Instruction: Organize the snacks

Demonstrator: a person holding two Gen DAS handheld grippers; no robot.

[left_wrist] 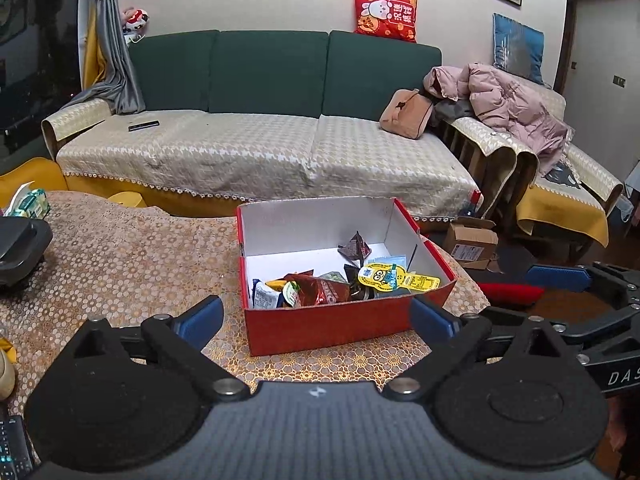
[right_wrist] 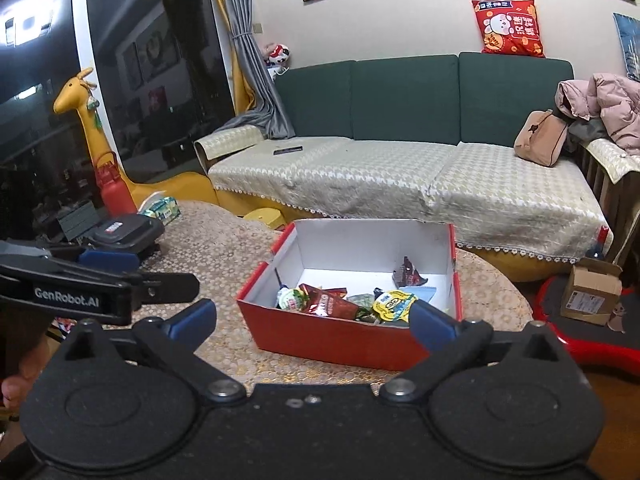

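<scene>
The left gripper (left_wrist: 318, 320) fills the bottom of its own view with its jaws spread wide and nothing between the blue pads; the right gripper (right_wrist: 314, 320) in its view stands just as wide and also holds nothing. Past the tips of both, in the middle of each frame, sits a red box (left_wrist: 320, 330) with white inner walls, resting on a table (left_wrist: 120, 264) covered by a gold patterned cloth. The snacks (left_wrist: 320, 292) lie in a loose heap against the box's near wall, among them a dark red packet (left_wrist: 324, 290), a yellow cartoon packet (left_wrist: 394, 278) toward the right and a small dark pyramid packet (left_wrist: 354, 248) alone farther back. At the left edge of the left view a black case (left_wrist: 20, 248) rests on the cloth, with a green pack (left_wrist: 30, 202) behind it. Across the upper half of both frames runs a green sofa (left_wrist: 272, 72) with a pale cover, a red cushion (left_wrist: 386, 12) on its back and a pink coat (left_wrist: 512, 104) at its right end.
</scene>
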